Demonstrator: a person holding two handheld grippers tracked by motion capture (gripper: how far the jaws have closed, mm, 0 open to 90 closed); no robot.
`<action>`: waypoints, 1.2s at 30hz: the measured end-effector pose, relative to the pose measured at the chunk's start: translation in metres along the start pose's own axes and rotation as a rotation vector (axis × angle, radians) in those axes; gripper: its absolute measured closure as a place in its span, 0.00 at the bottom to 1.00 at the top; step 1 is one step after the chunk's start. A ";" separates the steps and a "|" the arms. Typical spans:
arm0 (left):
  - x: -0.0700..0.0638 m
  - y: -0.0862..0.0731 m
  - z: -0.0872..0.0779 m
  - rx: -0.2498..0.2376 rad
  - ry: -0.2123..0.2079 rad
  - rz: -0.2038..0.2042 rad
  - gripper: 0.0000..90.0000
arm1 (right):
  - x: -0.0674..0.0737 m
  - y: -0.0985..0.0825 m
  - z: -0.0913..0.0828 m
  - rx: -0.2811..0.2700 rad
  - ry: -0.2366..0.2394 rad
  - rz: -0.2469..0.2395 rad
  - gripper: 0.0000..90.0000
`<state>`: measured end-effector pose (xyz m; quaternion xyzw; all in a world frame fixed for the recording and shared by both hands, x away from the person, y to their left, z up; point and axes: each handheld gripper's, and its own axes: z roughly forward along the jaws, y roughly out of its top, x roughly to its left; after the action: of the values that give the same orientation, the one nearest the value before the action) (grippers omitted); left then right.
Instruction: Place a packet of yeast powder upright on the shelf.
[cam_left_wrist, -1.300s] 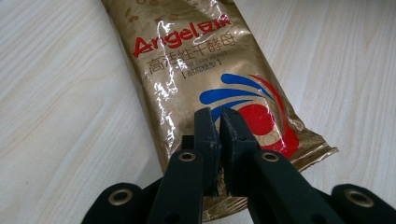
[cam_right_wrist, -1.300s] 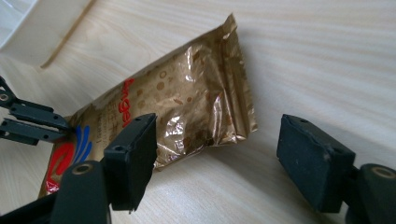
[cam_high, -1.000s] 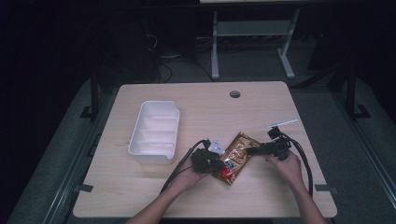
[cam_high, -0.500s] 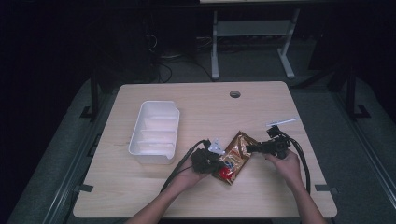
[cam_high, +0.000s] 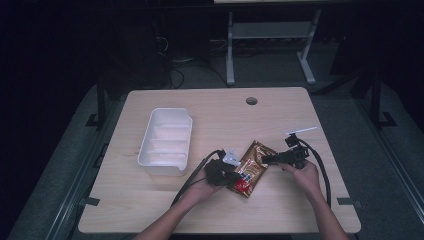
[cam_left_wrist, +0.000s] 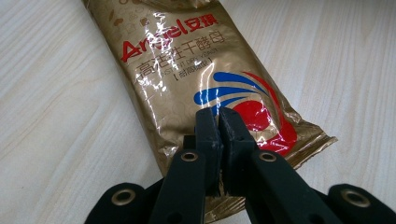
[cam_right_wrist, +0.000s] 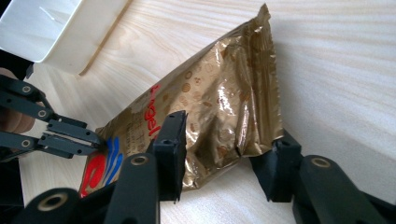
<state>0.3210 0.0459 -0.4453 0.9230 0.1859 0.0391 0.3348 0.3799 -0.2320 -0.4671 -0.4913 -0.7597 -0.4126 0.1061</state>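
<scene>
- I am working at a pale wooden tabletop (cam_high: 165, 200) in a dark room, holding 1 tool in each hand.
- A gold foil packet (cam_high: 251, 167) printed in red and blue is lying on the tabletop toward my right, between my 2 hands.
- My left tool (cam_high: 223, 171) is sitting at the packet's near-left end. In the left gripper view its 2 black jaws are pressed together over the gold foil packet (cam_left_wrist: 196, 79), just below the blue and red swirl; I cannot tell whether any foil is pinched between them.
- My right tool (cam_high: 270, 159) is reaching in from the right at the packet's far end. In the right gripper view its jaws are standing apart, with the crinkled end of the gold foil packet (cam_right_wrist: 219, 107) lying between them: the left jaw is touching the foil and the right jaw is at the packet's corner.
- That same view is showing my left tool (cam_right_wrist: 88, 140) at the packet's other end.
- A white plastic tray (cam_high: 150, 159) with ribbed compartments is resting to the left of the packet, well apart from it.
- A black cable is trailing from each tool back toward me.
</scene>
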 end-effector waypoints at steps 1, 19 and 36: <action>0.000 0.000 0.000 -0.001 0.001 0.000 0.97 | 0.000 0.000 0.000 0.006 -0.004 0.000 0.62; 0.001 -0.001 0.000 -0.005 -0.014 0.000 0.97 | 0.006 0.004 0.014 -0.003 0.004 -0.041 0.85; -0.003 -0.007 -0.011 -0.052 -0.055 -0.018 0.83 | 0.016 0.007 -0.002 -0.033 -0.001 -0.104 0.97</action>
<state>0.3141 0.0560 -0.4410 0.9129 0.1837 0.0157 0.3642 0.3773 -0.2220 -0.4531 -0.4532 -0.7773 -0.4298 0.0759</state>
